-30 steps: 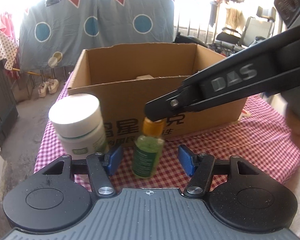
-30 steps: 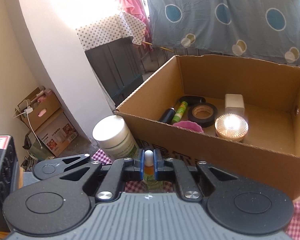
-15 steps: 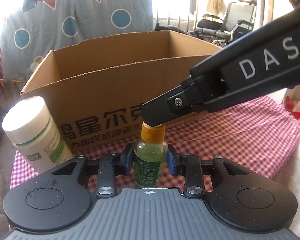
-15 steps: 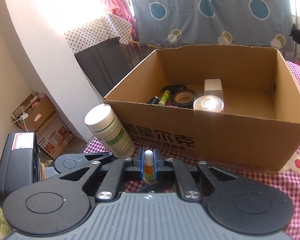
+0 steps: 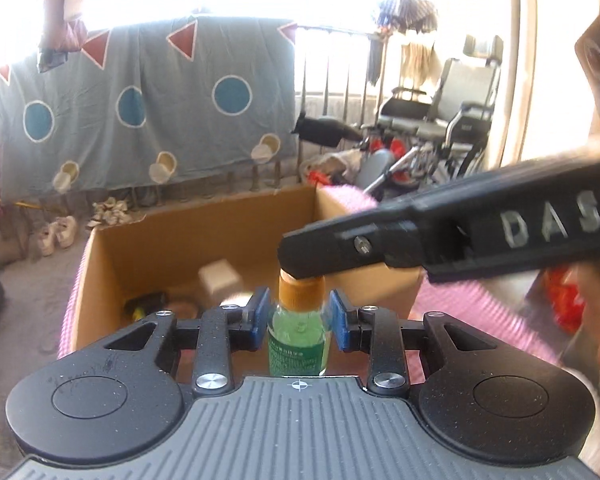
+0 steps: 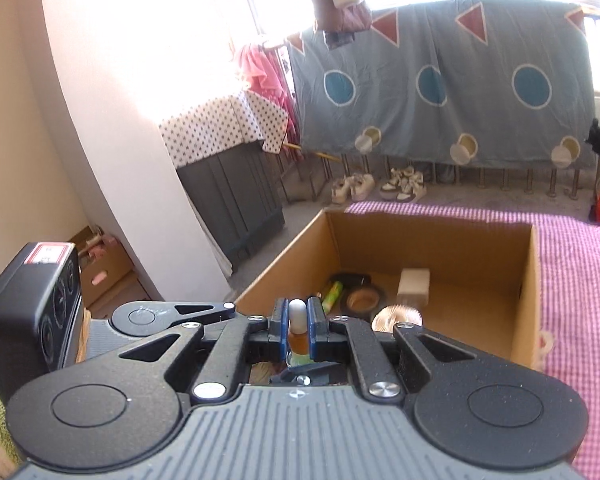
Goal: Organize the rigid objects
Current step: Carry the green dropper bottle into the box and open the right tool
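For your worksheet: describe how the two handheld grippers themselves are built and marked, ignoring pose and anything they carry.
Both grippers share one build: a ribbed grey body, black speckled linkage arms with round discs and silver screws, and blue pads on the fingers, as on the left gripper and right gripper. The right gripper's black finger bears silver "DAS" lettering in the left wrist view.

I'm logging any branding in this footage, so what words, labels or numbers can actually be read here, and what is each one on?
"DAS": raised pale letters on the side of the right tongs, reaching in over the bottle's cap.
Green bottle label: pale print, too small and blurred to read.
Red-and-white sticker on top of the black device: print too small to read.
Cardboard box: no print shows from either view.
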{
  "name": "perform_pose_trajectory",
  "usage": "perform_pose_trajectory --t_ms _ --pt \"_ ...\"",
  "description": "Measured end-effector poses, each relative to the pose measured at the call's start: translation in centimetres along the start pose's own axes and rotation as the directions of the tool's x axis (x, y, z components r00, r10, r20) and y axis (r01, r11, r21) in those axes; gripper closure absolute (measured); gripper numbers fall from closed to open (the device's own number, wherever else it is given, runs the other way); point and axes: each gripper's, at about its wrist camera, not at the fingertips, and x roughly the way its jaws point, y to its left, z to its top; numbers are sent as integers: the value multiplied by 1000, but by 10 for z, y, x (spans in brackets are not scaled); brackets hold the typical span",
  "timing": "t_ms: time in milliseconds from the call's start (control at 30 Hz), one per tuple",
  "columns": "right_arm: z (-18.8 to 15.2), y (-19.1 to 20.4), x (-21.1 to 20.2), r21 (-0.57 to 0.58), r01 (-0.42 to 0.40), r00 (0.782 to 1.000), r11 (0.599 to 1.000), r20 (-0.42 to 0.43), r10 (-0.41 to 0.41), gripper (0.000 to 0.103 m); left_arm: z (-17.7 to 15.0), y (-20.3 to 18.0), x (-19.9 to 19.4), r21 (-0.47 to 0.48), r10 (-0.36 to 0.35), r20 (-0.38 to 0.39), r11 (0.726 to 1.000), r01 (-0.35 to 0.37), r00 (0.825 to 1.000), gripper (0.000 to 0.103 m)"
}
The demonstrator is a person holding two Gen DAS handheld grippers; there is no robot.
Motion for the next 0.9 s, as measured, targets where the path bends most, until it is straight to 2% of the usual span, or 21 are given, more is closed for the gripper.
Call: perform_pose_trajectory --t_ms 167,333,467,600,900 --pt "35 -37 5 19 11 1000 1000 -1 -11 92 33 2 38 -46 -45 -20 998 44 999 72" --pt "60 -90 39 69 35 997 997 -75 -30 92 51 15 97 -158 -111 -145 983 88 983 72" --pt "69 -133 70 142 36 992 989 -127 -17 92 61 19 141 -167 -100 -221 984 63 970 72" --pt "74 -162 95 169 55 989 984 -148 -29 92 66 24 173 -185 -95 -263 982 47 960 72" --pt "68 -179 130 131 89 978 987 -198 -62 92 65 31 202 -192 -60 -345 981 -8 937 71"
